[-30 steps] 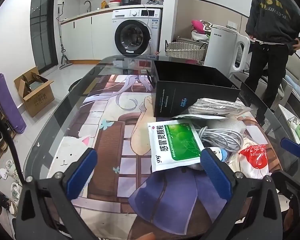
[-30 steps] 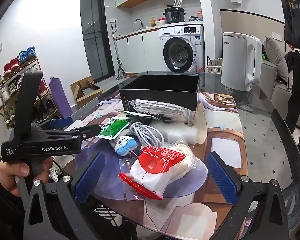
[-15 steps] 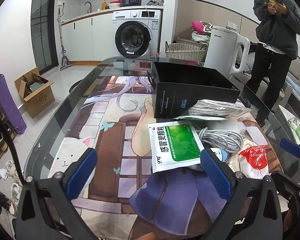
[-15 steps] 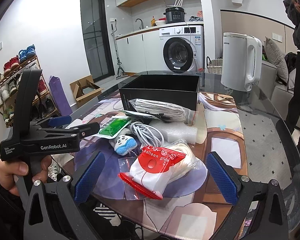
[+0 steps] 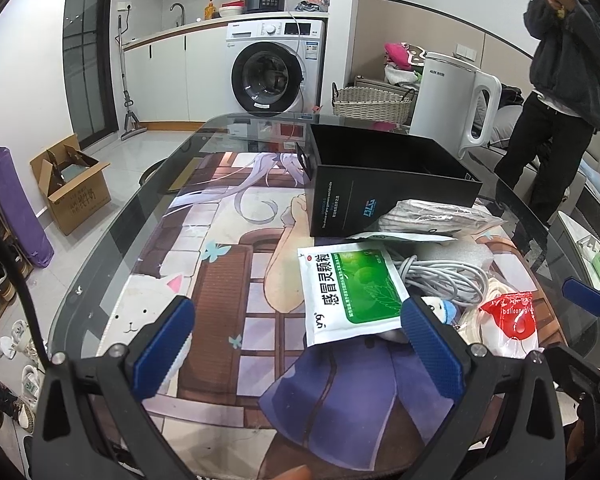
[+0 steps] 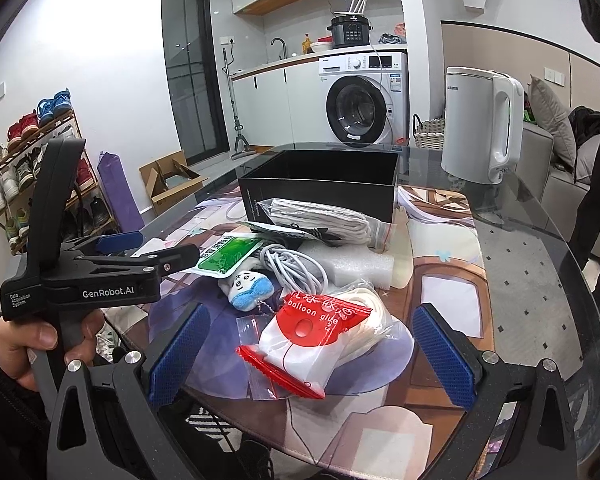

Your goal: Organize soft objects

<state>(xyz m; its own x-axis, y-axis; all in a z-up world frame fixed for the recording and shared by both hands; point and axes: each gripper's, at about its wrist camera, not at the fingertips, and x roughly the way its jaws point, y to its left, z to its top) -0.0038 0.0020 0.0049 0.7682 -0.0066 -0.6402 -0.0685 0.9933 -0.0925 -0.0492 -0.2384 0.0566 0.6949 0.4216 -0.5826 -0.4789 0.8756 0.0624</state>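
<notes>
A pile of soft items lies on the glass table before an open black box (image 5: 384,178) (image 6: 320,188): a green-and-white sachet (image 5: 350,290) (image 6: 224,254), a grey coiled cable (image 5: 440,278) (image 6: 292,268), a small blue-and-white plush (image 6: 246,286), a red-topped balloon glue bag (image 6: 320,336) (image 5: 508,320), a white foam block (image 6: 360,260) and a bagged grey cloth (image 6: 324,220). My left gripper (image 5: 296,340) is open and empty, just short of the sachet. My right gripper (image 6: 312,354) is open and empty around the near end of the glue bag.
A white kettle (image 5: 452,100) (image 6: 480,124) stands on the table behind the box. A person (image 5: 560,80) stands at the far right. A cardboard box (image 5: 72,184) and a purple roll (image 5: 16,204) sit on the floor left. The table edge (image 6: 580,320) curves at right.
Both grippers have stayed nearly still and open. The standing person has raised the hands up to the face.
</notes>
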